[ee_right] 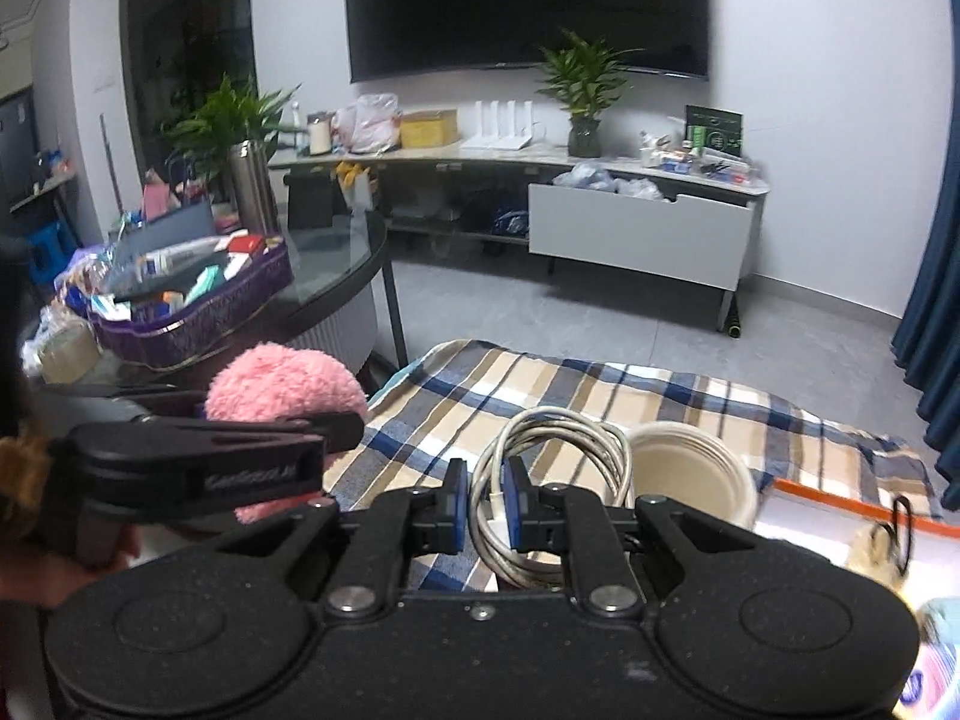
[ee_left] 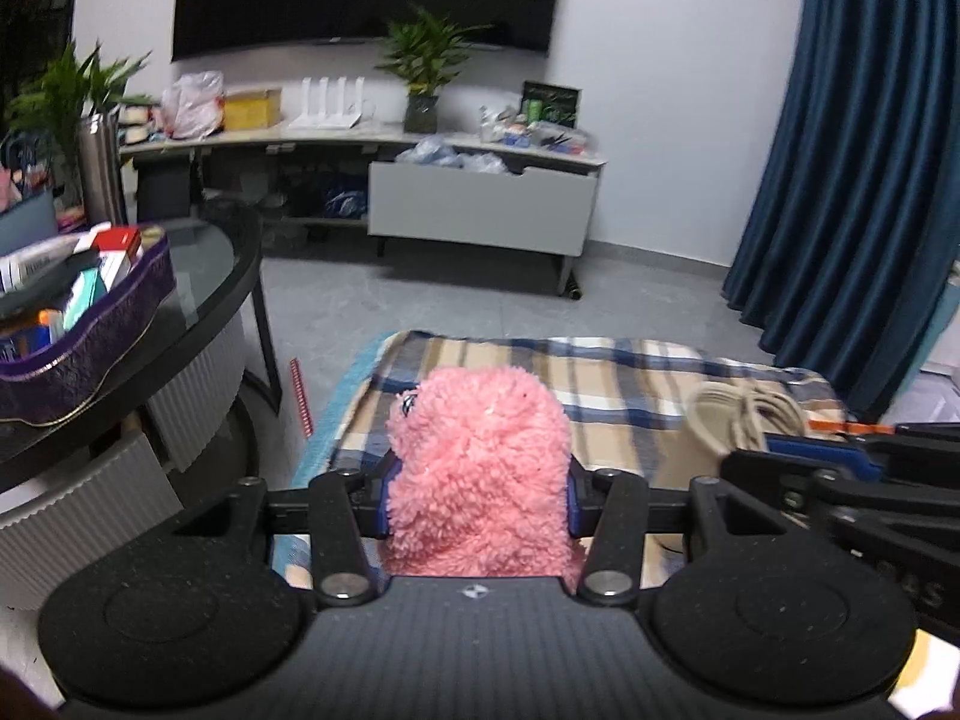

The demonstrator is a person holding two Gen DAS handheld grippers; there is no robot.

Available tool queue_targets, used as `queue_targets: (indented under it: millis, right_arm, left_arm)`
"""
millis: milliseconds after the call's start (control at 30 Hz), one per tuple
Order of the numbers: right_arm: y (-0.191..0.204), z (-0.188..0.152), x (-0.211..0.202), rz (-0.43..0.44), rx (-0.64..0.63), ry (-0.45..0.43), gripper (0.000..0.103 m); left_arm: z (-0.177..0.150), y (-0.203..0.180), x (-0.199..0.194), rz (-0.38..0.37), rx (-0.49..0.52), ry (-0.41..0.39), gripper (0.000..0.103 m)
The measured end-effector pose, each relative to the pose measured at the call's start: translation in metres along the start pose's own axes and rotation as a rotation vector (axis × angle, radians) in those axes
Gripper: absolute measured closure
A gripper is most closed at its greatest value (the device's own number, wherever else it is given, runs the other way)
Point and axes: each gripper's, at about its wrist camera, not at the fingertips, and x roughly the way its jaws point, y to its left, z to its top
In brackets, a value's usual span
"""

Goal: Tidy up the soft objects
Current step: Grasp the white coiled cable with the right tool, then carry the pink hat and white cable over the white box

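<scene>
the left gripper [ee_left: 478, 489] is clamped tight on a fluffy pink toy [ee_left: 480, 468], and the toy bulges out between the two blue pads. it is held up over the near left corner of the checked blanket [ee_left: 600, 372]. the right gripper [ee_right: 486, 501] is pinched on a coil of pale cable [ee_right: 552, 456], with some of the loops squeezed between its pads. the coil hangs over the middle of the blanket, just beside a round cream tub [ee_right: 696, 468].

the two grippers are very near each other, so they could bump. the cable is only caught by a few loops, so i think the other loops could slip down and come undone. the pink toy is squashy and might wiggle out if the grip gets looser. the glass table [ee_left: 228, 264] by the blanket's left edge is close too, and the toy could knock it.
</scene>
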Motion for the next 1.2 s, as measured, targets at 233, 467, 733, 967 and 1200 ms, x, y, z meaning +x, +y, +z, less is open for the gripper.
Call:
queue_targets:
  millis: [233,467,733,967,1200]
  right_arm:
    - [-0.009,-0.015,-0.049,-0.025,0.027,-0.04,0.087]
    - [-0.025,-0.032,-0.083,-0.043,0.075,-0.062,0.087]
    - [-0.04,-0.042,-0.107,-0.062,0.112,-0.083,0.087]
    - [-0.05,-0.047,-0.118,-0.075,0.137,-0.094,0.087]
    - [-0.055,-0.05,-0.124,-0.094,0.145,-0.095,0.087]
  left_arm:
    - [-0.013,-0.032,-0.026,-0.015,0.048,0.005,0.055]
    - [-0.02,-0.05,-0.038,-0.037,0.067,0.006,0.055]
    - [-0.025,-0.067,-0.046,-0.056,0.079,0.0,0.055]
    - [-0.027,-0.074,-0.047,-0.075,0.086,0.002,0.055]
    - [-0.029,-0.083,-0.047,-0.092,0.097,0.003,0.055]
